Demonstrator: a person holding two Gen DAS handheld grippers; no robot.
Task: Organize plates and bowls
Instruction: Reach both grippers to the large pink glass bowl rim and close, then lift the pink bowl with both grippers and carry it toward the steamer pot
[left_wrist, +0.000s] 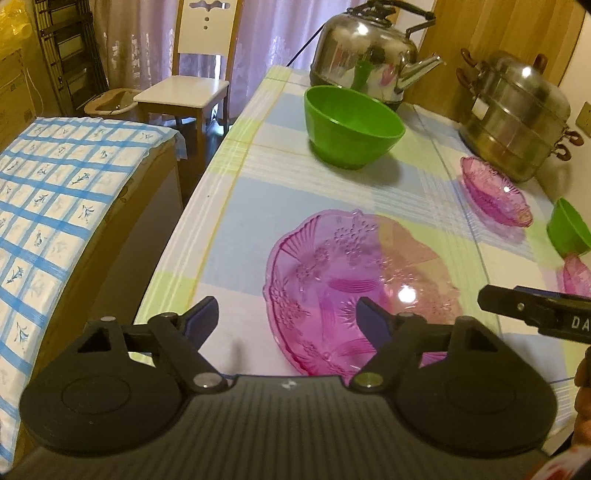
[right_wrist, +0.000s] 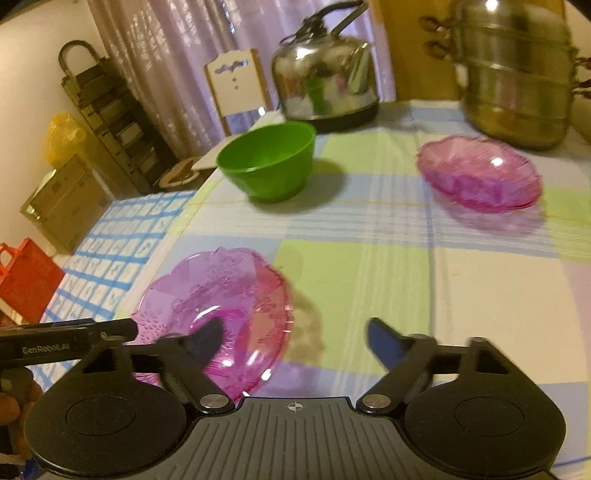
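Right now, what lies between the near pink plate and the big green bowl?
Nothing: only bare tablecloth separates the pink plate from the green bowl, clearest in the left wrist view.

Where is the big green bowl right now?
The big green bowl stands upright at the far end of the table, just in front of the shiny kettle, beyond the big pink plate in both wrist views.

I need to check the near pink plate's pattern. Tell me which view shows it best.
The left wrist view: the near pink plate lies sharp, its embossed pattern clear, only its near rim behind the left gripper. The right wrist view shows the plate blurred and partly covered by a finger.
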